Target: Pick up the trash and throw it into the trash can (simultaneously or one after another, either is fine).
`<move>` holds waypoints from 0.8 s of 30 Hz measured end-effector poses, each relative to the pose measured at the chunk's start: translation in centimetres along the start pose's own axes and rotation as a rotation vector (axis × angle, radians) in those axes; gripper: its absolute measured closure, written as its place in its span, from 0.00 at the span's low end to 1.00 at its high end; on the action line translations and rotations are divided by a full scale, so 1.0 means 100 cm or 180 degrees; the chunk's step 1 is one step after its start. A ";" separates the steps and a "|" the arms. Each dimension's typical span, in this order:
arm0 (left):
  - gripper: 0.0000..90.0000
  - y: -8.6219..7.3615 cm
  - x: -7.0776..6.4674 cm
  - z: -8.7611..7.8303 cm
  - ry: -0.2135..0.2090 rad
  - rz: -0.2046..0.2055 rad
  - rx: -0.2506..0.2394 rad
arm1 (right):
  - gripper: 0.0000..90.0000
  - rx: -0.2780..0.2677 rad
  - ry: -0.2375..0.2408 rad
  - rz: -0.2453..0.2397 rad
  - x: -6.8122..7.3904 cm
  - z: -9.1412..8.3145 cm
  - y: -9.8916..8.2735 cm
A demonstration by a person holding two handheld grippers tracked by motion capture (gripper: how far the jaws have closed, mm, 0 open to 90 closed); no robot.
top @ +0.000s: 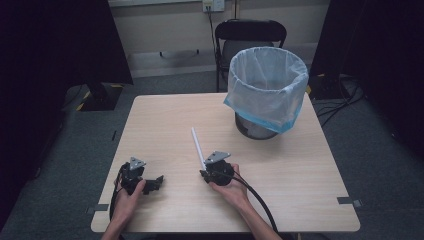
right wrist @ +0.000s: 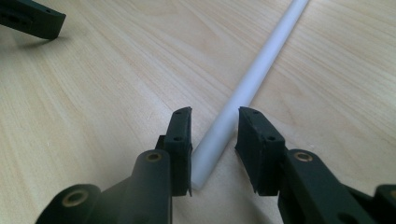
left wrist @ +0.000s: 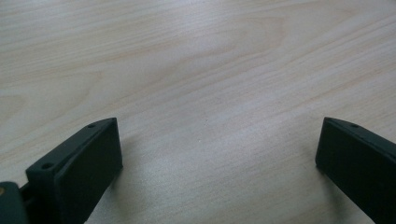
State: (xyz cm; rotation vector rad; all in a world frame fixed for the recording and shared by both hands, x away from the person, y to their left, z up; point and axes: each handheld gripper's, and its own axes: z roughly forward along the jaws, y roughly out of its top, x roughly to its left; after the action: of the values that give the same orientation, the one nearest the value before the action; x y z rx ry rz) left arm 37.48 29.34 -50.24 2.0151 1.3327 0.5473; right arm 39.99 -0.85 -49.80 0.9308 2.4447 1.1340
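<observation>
A thin white tube (top: 197,144) lies on the light wooden table (top: 160,115), running from the middle toward the person. My right gripper (top: 204,172) sits low at the tube's near end. In the right gripper view the tube (right wrist: 252,79) passes between the jaws of my right gripper (right wrist: 215,112). One pad is right against it and a small gap shows at the other, so the jaws are open around it. My left gripper (top: 158,180) rests at the front left, pointing right. Its jaws (left wrist: 219,126) stand wide apart over bare wood.
A wire waste bin (top: 267,90) lined with a white bag with a blue hem stands on the table's back right. A black chair (top: 250,32) is behind the table. One jaw of the left gripper (right wrist: 32,18) shows at the top left of the right gripper view.
</observation>
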 end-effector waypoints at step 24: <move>0.00 0.000 0.000 0.000 0.0000 0.0000 0.0000 | 0.89 0.0194 0.0106 0.0210 -0.013 0.000 0.009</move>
State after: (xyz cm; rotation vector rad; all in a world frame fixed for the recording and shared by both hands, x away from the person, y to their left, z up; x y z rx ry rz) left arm 37.48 29.34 -50.24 2.0150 1.3327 0.5472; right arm 41.33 -1.28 -49.16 1.0257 2.5051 1.1104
